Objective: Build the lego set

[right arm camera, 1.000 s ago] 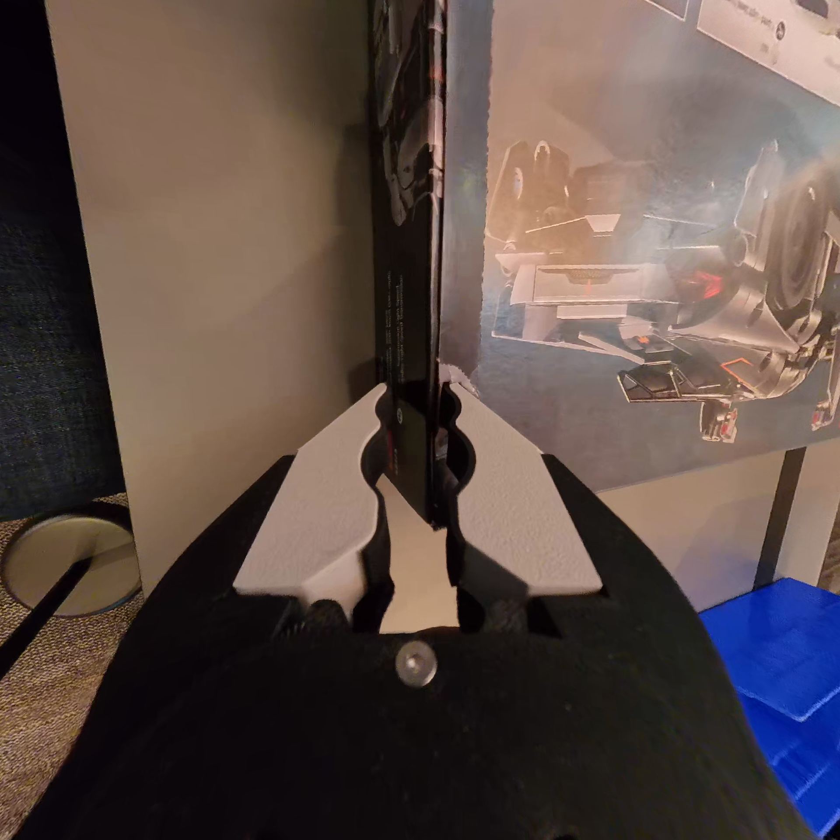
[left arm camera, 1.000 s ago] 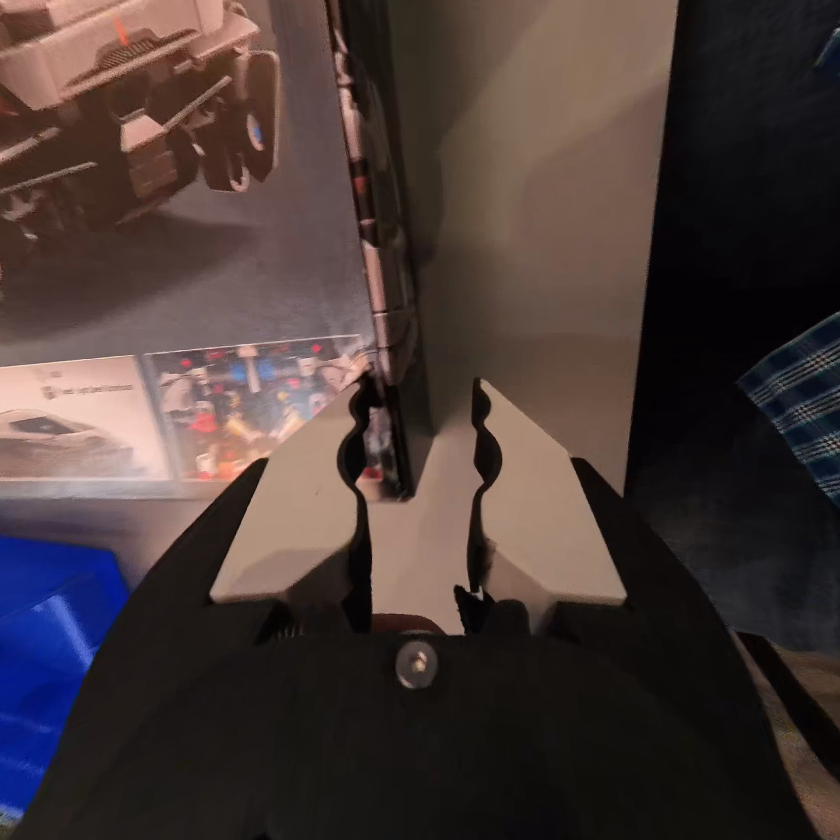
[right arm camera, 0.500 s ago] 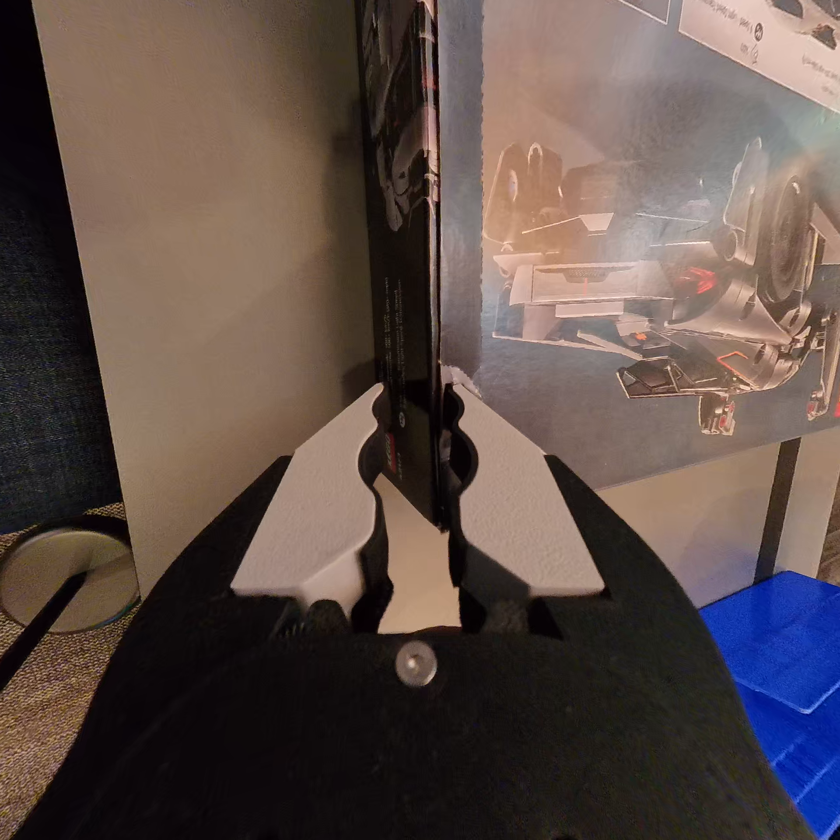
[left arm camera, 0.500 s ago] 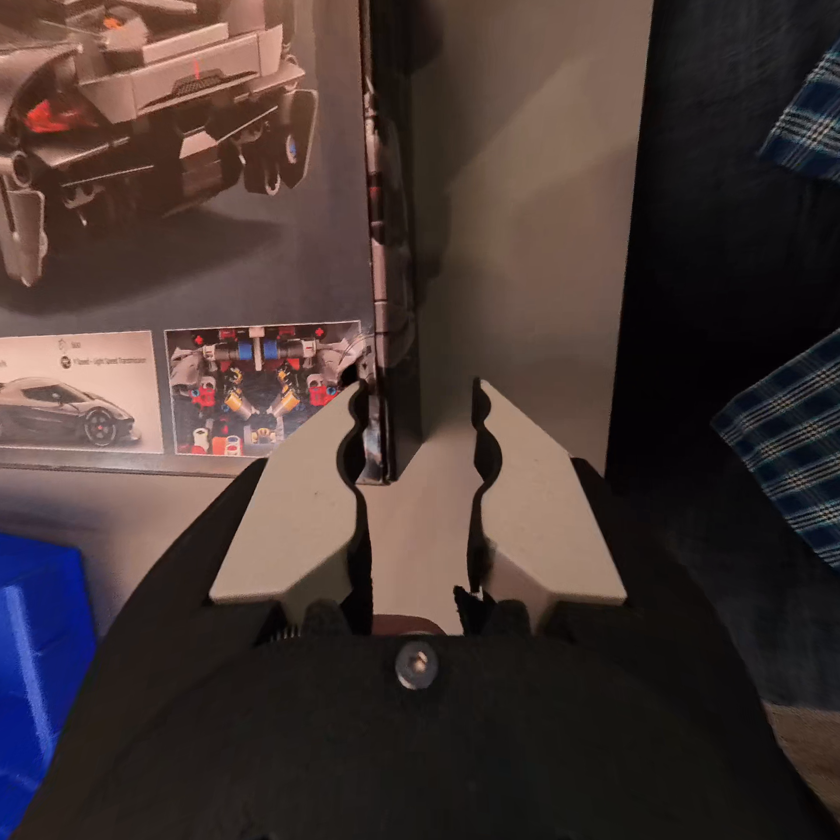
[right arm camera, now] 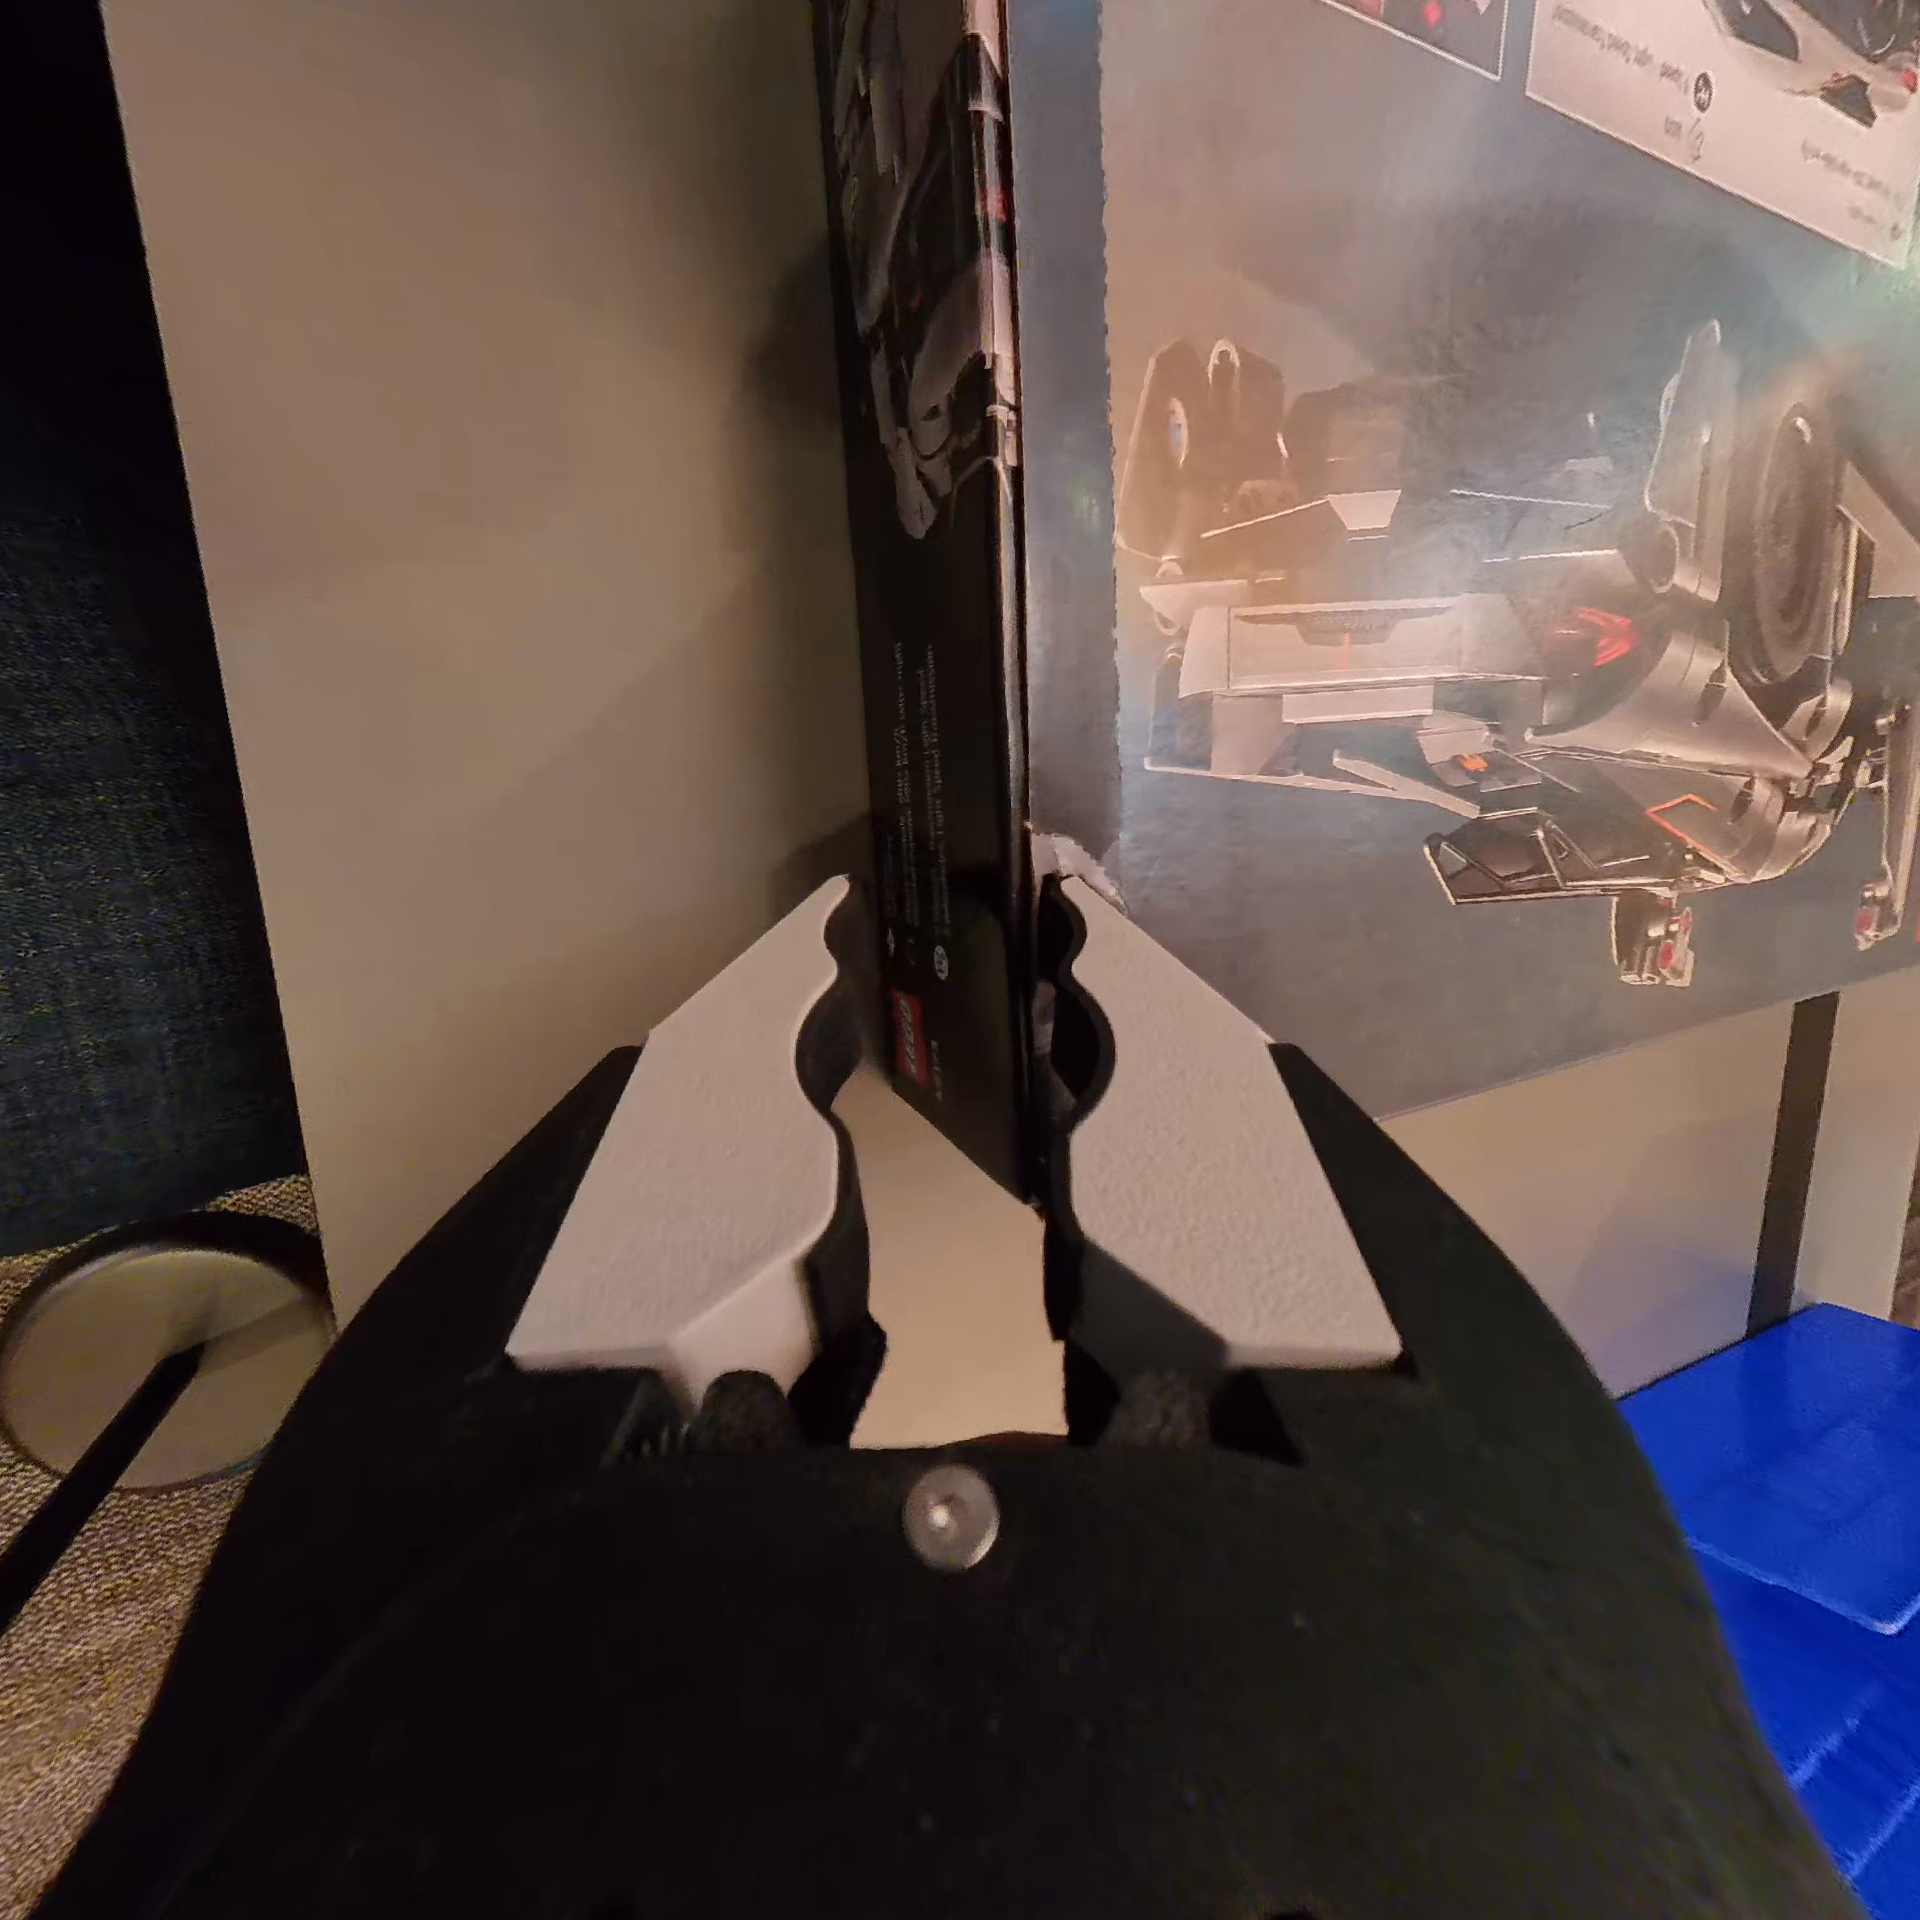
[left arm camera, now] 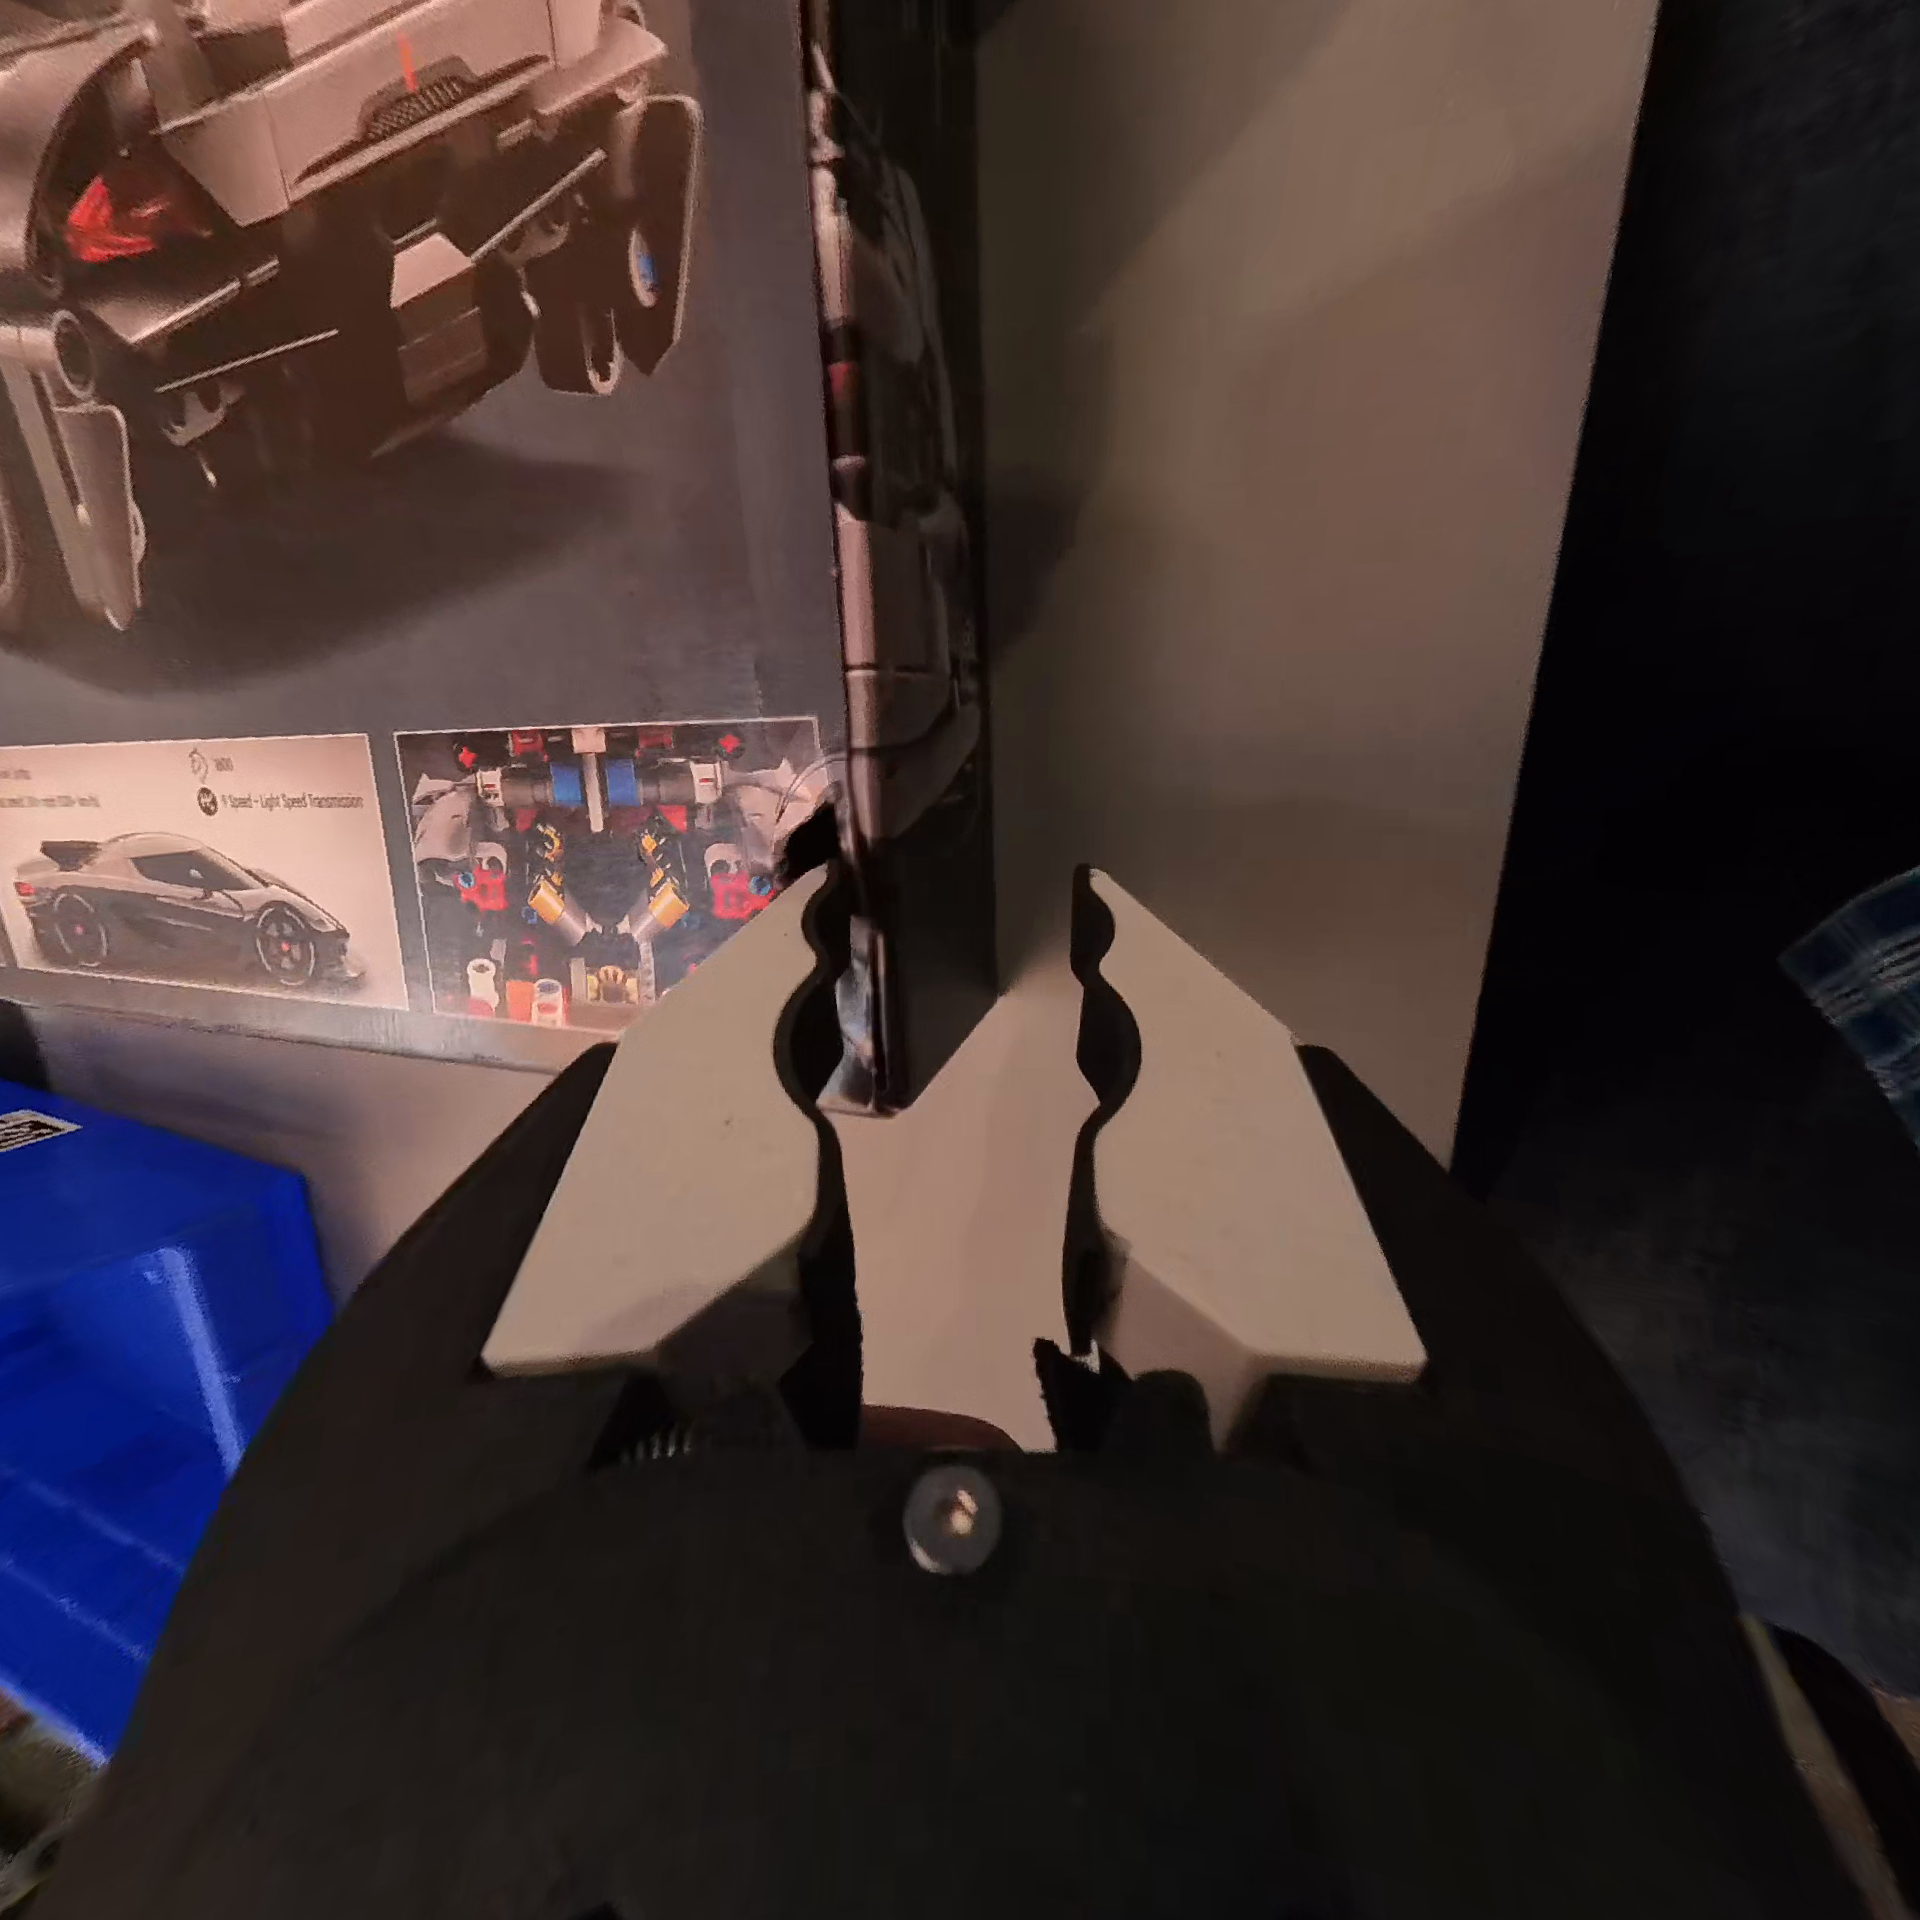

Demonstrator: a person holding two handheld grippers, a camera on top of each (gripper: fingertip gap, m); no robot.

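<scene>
**Lego box flanked at both ends by two grippers**

The lego set's flat cardboard box (left arm camera: 436,436), printed with a grey model car, is seen lying on a pale, matt bench (left arm camera: 1268,520). Its narrow dark side panel (left arm camera: 894,582) is faced by the left gripper (left arm camera: 951,883), whose pale fingers (left arm camera: 686,1164) are spread wider than the panel: the inner finger is seen at the box's torn lower corner, while a clear gap is left between the outer finger and the panel. Nothing is gripped there.

At the opposite end, the other dark side panel (right arm camera: 935,623) is straddled by the right gripper (right arm camera: 951,883). Its jaws are set nearly to the panel's width, with the box corner lodged between them; the finger (right arm camera: 1164,1195) on the printed-face side is seen against the edge, but a slim gap appears on the other side, so firm clamping cannot be told.

A blue plastic bin (left arm camera: 114,1382) is seen beside the box in the left wrist view, and blue plastic pieces (right arm camera: 1787,1455) in the right wrist view. A round metal foot (right arm camera: 145,1351) rests on woven carpet (right arm camera: 94,1621).
</scene>
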